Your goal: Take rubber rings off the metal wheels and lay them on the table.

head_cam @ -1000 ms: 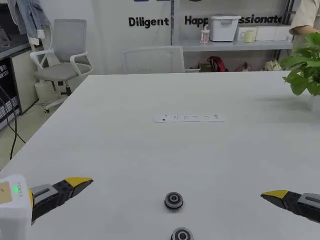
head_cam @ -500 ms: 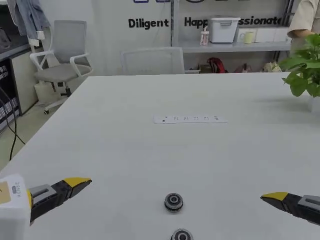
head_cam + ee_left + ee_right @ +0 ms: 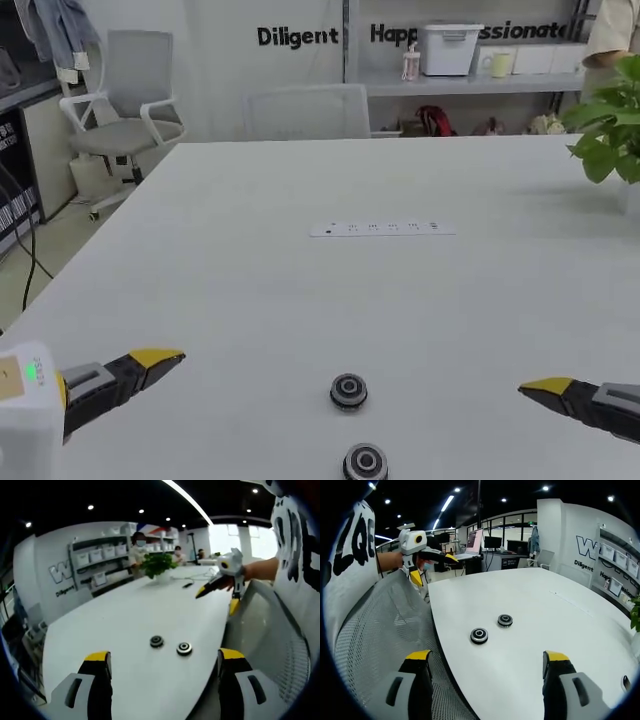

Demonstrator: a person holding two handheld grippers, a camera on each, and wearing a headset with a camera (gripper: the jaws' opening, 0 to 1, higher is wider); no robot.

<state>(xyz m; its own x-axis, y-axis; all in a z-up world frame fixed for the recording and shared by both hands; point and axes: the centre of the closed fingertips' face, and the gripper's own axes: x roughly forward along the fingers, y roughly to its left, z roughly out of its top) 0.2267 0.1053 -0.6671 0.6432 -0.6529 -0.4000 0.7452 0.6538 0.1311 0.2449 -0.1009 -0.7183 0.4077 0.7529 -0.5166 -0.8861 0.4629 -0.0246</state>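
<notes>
Over the near left edge of the worktop (image 3: pixel 300 300), see left gripper (image 3: pixel 160 360) released, jaws spread wide, clasping nothing. Between the grippers, near the front middle, find two wheels lying flat, slightly apart: far wheel (image 3: pixel 348 391) and near wheel (image 3: pixel 365 463), each wearing a dark ring (image 3: pixel 334 392) round its outside. Farther back, spot power strip (image 3: pixel 382 229). At near right, see right gripper (image 3: pixel 540 388), likewise released and empty, well apart from both wheels. At far right, note plant (image 3: pixel 608 130).
</notes>
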